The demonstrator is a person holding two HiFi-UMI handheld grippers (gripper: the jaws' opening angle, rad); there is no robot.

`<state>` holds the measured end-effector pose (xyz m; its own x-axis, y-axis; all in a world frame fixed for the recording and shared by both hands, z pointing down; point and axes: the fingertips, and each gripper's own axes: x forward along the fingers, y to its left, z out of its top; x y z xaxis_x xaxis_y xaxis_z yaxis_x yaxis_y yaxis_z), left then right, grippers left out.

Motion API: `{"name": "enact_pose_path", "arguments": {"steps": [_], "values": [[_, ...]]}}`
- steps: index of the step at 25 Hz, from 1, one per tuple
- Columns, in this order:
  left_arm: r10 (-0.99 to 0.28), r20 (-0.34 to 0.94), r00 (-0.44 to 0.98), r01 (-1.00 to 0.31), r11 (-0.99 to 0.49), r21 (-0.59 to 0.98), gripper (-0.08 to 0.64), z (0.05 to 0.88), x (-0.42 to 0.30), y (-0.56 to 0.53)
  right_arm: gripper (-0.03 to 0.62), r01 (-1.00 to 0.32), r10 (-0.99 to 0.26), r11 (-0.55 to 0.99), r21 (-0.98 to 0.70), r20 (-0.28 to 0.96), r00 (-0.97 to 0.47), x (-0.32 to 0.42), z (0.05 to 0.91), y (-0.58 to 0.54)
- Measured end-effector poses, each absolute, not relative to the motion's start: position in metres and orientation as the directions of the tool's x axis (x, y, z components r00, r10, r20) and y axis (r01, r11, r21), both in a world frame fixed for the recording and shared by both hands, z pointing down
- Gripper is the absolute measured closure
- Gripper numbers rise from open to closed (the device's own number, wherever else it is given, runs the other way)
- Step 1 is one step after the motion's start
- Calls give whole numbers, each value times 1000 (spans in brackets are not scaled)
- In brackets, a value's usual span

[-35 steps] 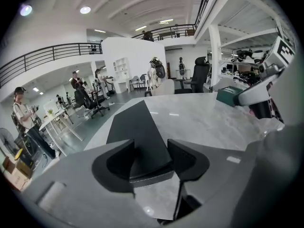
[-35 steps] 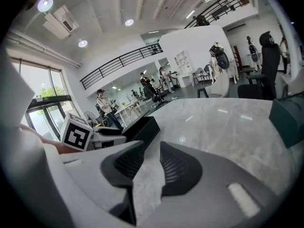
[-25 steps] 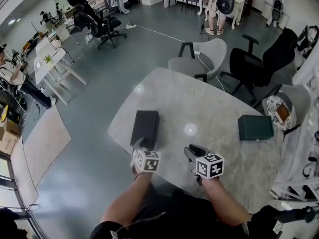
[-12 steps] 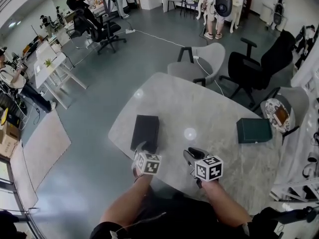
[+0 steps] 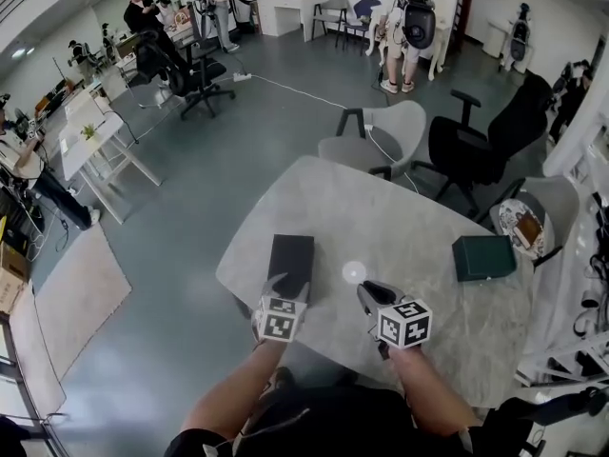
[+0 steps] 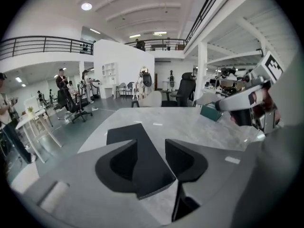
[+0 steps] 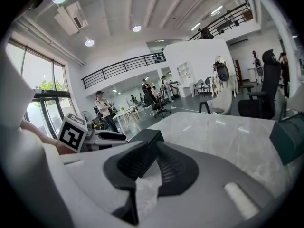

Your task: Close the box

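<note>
On the left gripper [image 6: 151, 151] the jaws, just closing, stand released; the black box [image 5: 291, 258] lies just ahead, its sides hidden behind them. On the right gripper [image 7: 152, 148] the jaws, also just closing, show a narrow empty gap, with the box ahead to its left.

The person's forearms [image 5: 236, 390] are bare to above the elbow, and the clothing [image 5: 324, 425] at the chest and lap is black. The left tool [image 6: 151, 158] has a smooth, pale grey moulded shell that widens toward the camera, with a small white oblong strip [image 6: 53, 197] set into it. Its two jaws are matt black, scooped and rounded like shallow cups, with flat inner pads [image 6: 183, 158]. The right tool [image 7: 151, 167] has the same grey shell, white strip and black jaws; its pads [image 7: 168, 167] are finely ribbed. Each tool carries a white marker cube [image 5: 279, 319] printed with black square patterns on its faces.
</note>
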<state>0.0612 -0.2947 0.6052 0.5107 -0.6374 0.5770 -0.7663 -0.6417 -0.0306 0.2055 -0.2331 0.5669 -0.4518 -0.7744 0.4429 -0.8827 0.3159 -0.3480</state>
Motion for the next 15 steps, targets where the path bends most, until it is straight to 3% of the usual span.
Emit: {"name": "enact_pose_path", "arguments": {"steps": [7, 11, 15], "values": [[-635, 459, 621, -722, -692, 19, 373, 560, 2, -312, 546, -897, -781, 324, -300, 451, -433, 146, 548, -243], [-608, 435, 665, -692, -721, 50, 440, 548, -31, -313, 567, -904, -786, 332, -270, 450, -423, 109, 537, -245], [-617, 392, 683, -690, -721, 68, 456, 533, -67, -315, 568, -905, -790, 348, -244, 443, -424, 72, 530, -244]]}}
